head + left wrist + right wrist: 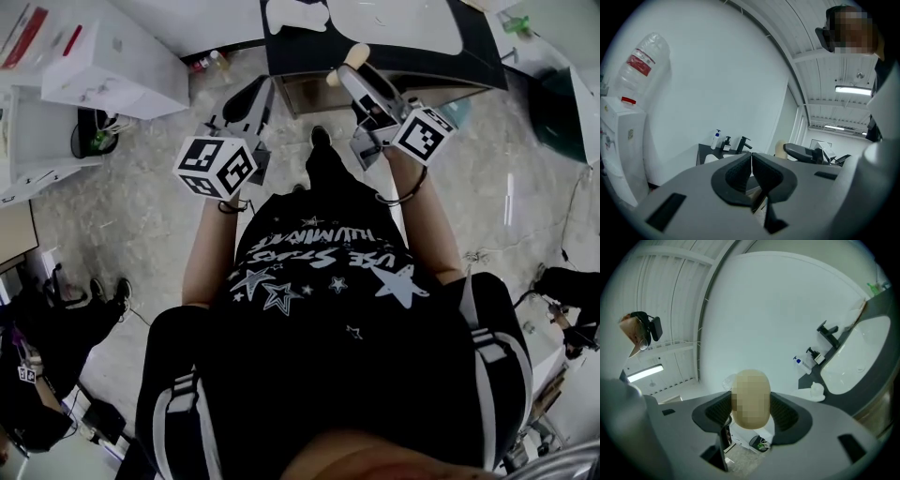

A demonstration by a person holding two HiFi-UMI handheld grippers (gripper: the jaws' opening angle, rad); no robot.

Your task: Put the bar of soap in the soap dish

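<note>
My right gripper [750, 416] is clamped across the soap [750, 398], a smooth cream oval bar standing long axis up between the ribbed pads. My left gripper [751, 165] is pressed shut on nothing. The lumpy white thing I take for the dish [816, 390] lies ahead and rightward on the dark counter [881, 305], just beside the basin [855, 357].

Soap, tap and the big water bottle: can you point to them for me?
bar of soap [750, 399], right gripper view, middle of its rounded face, between the jaws.
tap [742, 144], left gripper view, its black upright body.
water bottle [638, 64], left gripper view, its red label.
</note>
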